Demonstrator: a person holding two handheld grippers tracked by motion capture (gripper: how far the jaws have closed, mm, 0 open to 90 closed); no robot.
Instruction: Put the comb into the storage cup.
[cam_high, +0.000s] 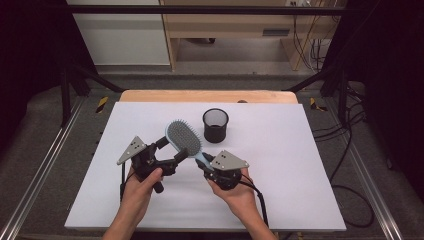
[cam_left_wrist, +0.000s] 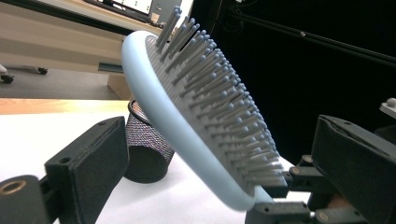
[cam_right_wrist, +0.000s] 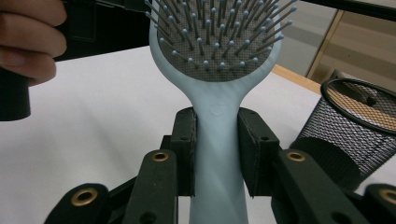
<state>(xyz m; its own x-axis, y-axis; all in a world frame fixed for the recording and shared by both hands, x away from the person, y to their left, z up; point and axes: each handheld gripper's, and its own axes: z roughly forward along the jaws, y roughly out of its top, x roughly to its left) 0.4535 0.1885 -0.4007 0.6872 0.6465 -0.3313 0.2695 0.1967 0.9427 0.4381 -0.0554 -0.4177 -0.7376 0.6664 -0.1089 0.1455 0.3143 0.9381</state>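
Observation:
A light-blue hairbrush (cam_high: 183, 137) with grey bristles is held up over the white tabletop (cam_high: 300, 175), tilted, bristles facing up and toward me. My right gripper (cam_high: 204, 164) is shut on its handle; in the right gripper view both pads (cam_right_wrist: 184, 149) press the handle's sides below the brush head (cam_right_wrist: 217, 65). My left gripper (cam_high: 172, 149) stands open, one jaw on each side of the brush head (cam_left_wrist: 205, 121), and neither pad touches it. A black mesh cup (cam_high: 215, 125) stands upright just behind the brush.
The mesh cup (cam_left_wrist: 147, 154) (cam_right_wrist: 355, 126) is empty and close to the brush head. The hand (cam_right_wrist: 28, 37) on the left gripper sits near the brush. Wooden furniture and cables lie beyond the table's far edge (cam_high: 210, 95).

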